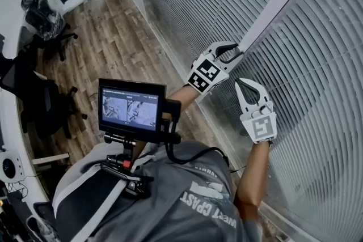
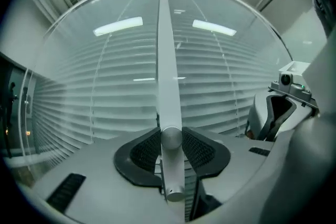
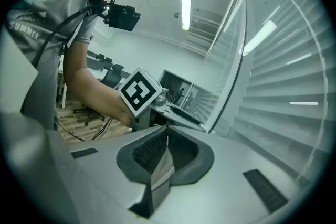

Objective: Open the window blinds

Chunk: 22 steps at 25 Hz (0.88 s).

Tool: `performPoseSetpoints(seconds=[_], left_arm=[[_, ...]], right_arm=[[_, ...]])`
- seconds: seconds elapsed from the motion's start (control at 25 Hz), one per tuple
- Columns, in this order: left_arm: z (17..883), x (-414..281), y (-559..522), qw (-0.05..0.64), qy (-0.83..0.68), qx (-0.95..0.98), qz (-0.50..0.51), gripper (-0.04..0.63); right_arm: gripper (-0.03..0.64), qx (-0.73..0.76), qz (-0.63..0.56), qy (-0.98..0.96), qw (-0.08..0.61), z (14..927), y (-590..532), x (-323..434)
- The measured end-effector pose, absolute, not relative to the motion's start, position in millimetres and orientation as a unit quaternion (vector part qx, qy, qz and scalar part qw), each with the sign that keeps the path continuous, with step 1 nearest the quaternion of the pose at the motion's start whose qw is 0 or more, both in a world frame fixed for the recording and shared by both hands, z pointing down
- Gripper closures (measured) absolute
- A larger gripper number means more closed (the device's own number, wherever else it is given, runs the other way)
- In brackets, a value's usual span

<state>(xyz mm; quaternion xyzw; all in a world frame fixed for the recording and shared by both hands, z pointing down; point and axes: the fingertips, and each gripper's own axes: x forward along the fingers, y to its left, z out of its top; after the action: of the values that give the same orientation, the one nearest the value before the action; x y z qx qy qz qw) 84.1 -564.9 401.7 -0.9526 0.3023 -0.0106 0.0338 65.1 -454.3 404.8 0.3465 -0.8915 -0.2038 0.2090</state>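
At the far left of the head view, dark office chairs (image 1: 46,37) are standing on the wooden floor (image 1: 122,45), at about 10 o'clock from the person. Nearer the middle, a small monitor (image 1: 131,106) is sitting on a mount at the person's chest and showing two camera pictures side by side.

At about 1 o'clock from the monitor, the left gripper (image 1: 234,54) is reaching out to the window. Its jaws are clamping the blind wand (image 1: 278,3), a pale rod that is running away toward 1 o'clock in the head view. In the left gripper view the wand is standing between the two ribbed pads (image 2: 144,150), with both pads pressing its sides. It is rising toward 12 o'clock in front of the slats, and its lower end is poking out toward the camera at 6 o'clock.

The right gripper (image 1: 244,85) is hovering at about 5 o'clock from the left one, close to it but apart. Its jaws are resting together with nothing between them, and the tips are pointing toward 11 o'clock. From its own view, the left gripper's marker cube and the person's forearm are showing at about 11 o'clock above the closed jaws.

The window blinds (image 1: 320,76) are filling the right side of the head view, from 12 o'clock round to 5 o'clock. They are hanging fully down, with their slats lying in close rows.
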Motion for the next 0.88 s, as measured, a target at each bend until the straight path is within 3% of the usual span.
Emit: performPoseSetpoints(seconds=[0.24,0.32,0.48,0.6,0.68,0.84,0.88], left_arm=[[409.8,82.8,-565.3,0.043,0.309,-0.950,-0.010,0.471],[410.2,84.1,-563.1,0.146,0.326,-0.932,-0.067,0.471],[410.0,91.3,-557.5,0.416,0.339,-0.820,-0.196,0.471],[412.2,93.3,-556.2,0.479,0.333,-0.785,-0.209,0.469],[413.4,92.6,-557.5,0.422,0.336,-0.822,-0.182,0.469],[410.0,81.1,-562.4,0.092,0.318,-0.943,-0.030,0.459],[407.4,79.3,-562.4,0.038,0.311,-0.950,-0.001,0.457]], right_arm=[[0.614,0.349,-0.200,-0.892,0.206,414.4,-452.4,64.4],[0.614,0.350,-0.199,-0.892,0.206,413.4,-452.2,64.8],[0.614,0.348,-0.199,-0.892,0.210,411.2,-453.4,65.9],[0.614,0.346,-0.202,-0.892,0.209,412.0,-454.7,64.5],[0.614,0.346,-0.201,-0.893,0.209,412.5,-455.0,63.5],[0.614,0.347,-0.199,-0.892,0.209,411.2,-453.3,63.0],[0.614,0.348,-0.199,-0.892,0.208,411.0,-453.1,63.9]])
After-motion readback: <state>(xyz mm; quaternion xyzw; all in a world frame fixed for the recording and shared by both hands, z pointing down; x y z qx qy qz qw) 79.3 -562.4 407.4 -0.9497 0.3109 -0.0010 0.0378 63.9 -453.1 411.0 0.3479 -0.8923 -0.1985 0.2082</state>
